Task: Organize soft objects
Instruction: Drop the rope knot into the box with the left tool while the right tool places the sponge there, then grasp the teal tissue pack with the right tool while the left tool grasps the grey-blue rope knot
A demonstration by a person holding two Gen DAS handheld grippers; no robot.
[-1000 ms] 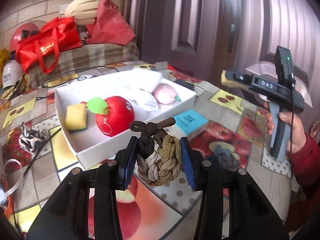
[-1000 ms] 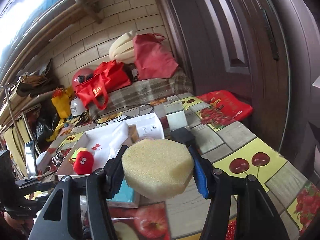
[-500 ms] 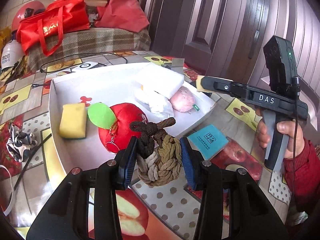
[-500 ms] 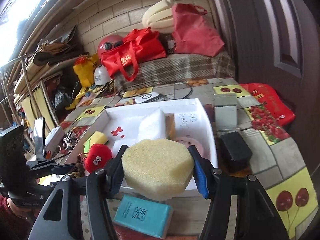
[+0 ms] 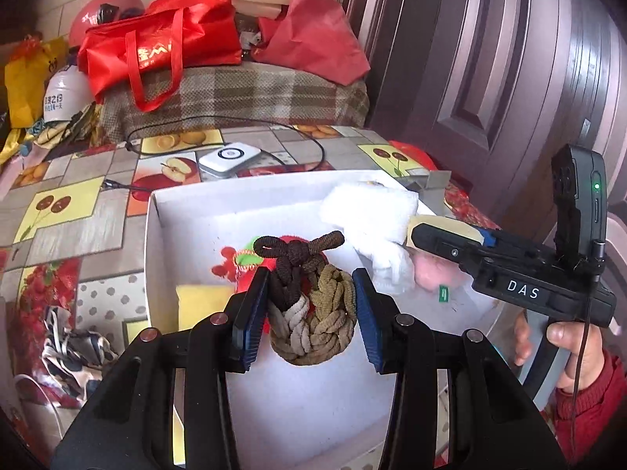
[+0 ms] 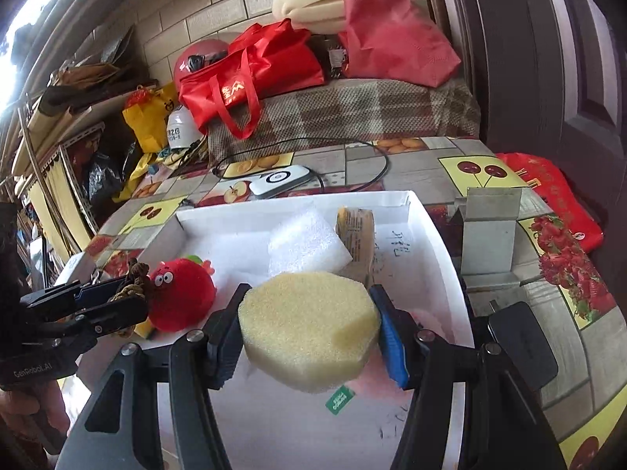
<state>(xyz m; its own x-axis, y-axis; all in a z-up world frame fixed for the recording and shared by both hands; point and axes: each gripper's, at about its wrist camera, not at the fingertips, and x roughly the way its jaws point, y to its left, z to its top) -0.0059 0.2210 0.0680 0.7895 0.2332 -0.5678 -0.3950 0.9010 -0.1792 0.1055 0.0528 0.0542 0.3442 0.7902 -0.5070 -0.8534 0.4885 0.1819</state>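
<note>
My left gripper (image 5: pixel 311 313) is shut on a braided rope knot (image 5: pixel 313 325), brown, white and olive, held above the white box (image 5: pixel 154 258). My right gripper (image 6: pixel 309 325) is shut on a pale yellow round sponge (image 6: pixel 309 329), also above the box (image 6: pixel 443 250). In the box lie a red plush apple (image 6: pixel 180 297), a yellow sponge (image 5: pixel 200 305), a white foam block (image 6: pixel 305 246), a white cloth (image 5: pixel 372 215) and a pink soft ball (image 5: pixel 435 274). The right gripper shows in the left wrist view (image 5: pixel 443 237), the left one in the right wrist view (image 6: pixel 117 297).
The table has a fruit-patterned cloth (image 5: pixel 78 203). A white device with a cable (image 5: pixel 229 158) lies behind the box. A crumpled patterned fabric (image 5: pixel 74 348) lies left of it. A grey open carton (image 6: pixel 490 231) and a black block (image 6: pixel 521 337) stand right of it. Red bags (image 6: pixel 250 74) sit behind.
Both grippers have moved forward over the box with their objects still held. The box now lies directly beneath them and the teal packet has left both views.
</note>
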